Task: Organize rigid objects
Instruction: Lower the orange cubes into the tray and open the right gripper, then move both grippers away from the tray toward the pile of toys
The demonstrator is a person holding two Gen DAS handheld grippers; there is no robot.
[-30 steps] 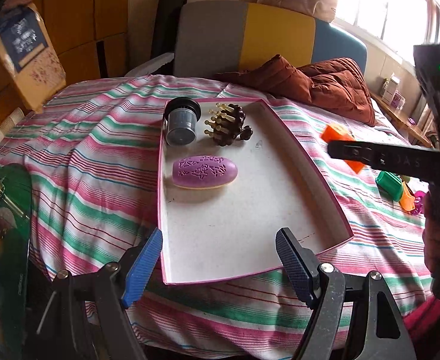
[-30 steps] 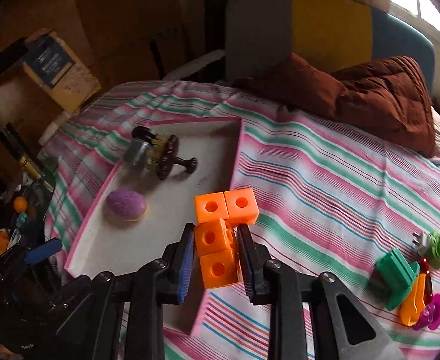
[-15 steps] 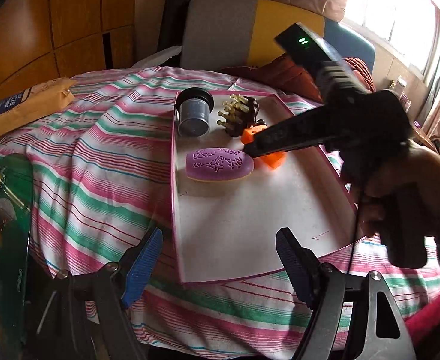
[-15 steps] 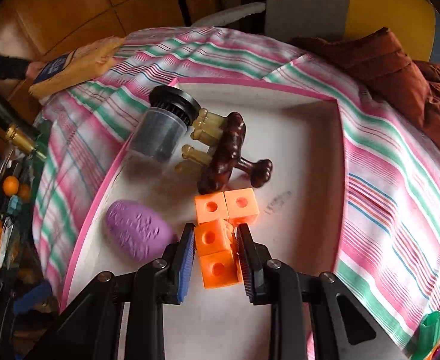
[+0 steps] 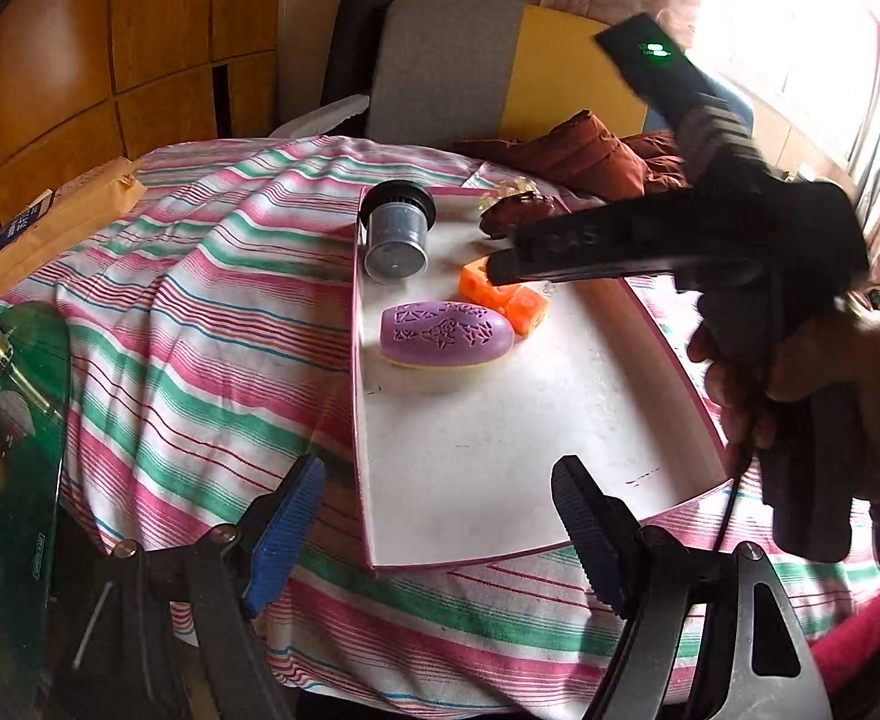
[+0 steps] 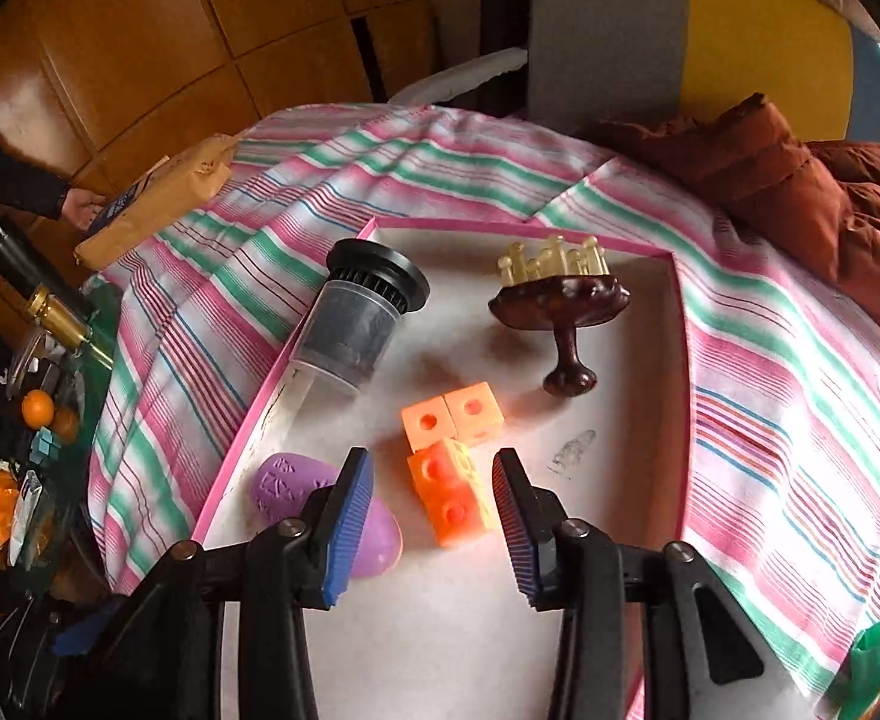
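Observation:
An orange piece of joined cubes (image 6: 452, 480) lies on the white, pink-rimmed tray (image 6: 677, 420), between the jaws of my right gripper (image 6: 429, 457). Those jaws are opening and there is a gap on each side of the piece. Beside it in the tray are a purple oval (image 6: 296, 489), a clear jar with a black cap (image 6: 356, 318) on its side, and a brown brush with pale pegs (image 6: 560, 300). In the left wrist view, my left gripper (image 5: 437, 471) hangs open and empty over the tray's near edge (image 5: 470, 561). The right gripper (image 5: 503, 267) reaches in above the orange piece (image 5: 500, 297).
The tray rests on a striped cloth (image 6: 800, 420). A brown jacket (image 6: 800, 180) lies at the back right. A person's hand (image 6: 83, 204) holds a tan packet (image 6: 158, 198) at the far left. Green toys (image 6: 872, 654) sit at the right edge. Bottles and oranges (image 6: 38, 408) crowd a side table.
My right gripper carried the orange piece from the tray's near rim into the tray beside the purple oval, lowered it, and its jaws have parted off it. The left gripper stayed put.

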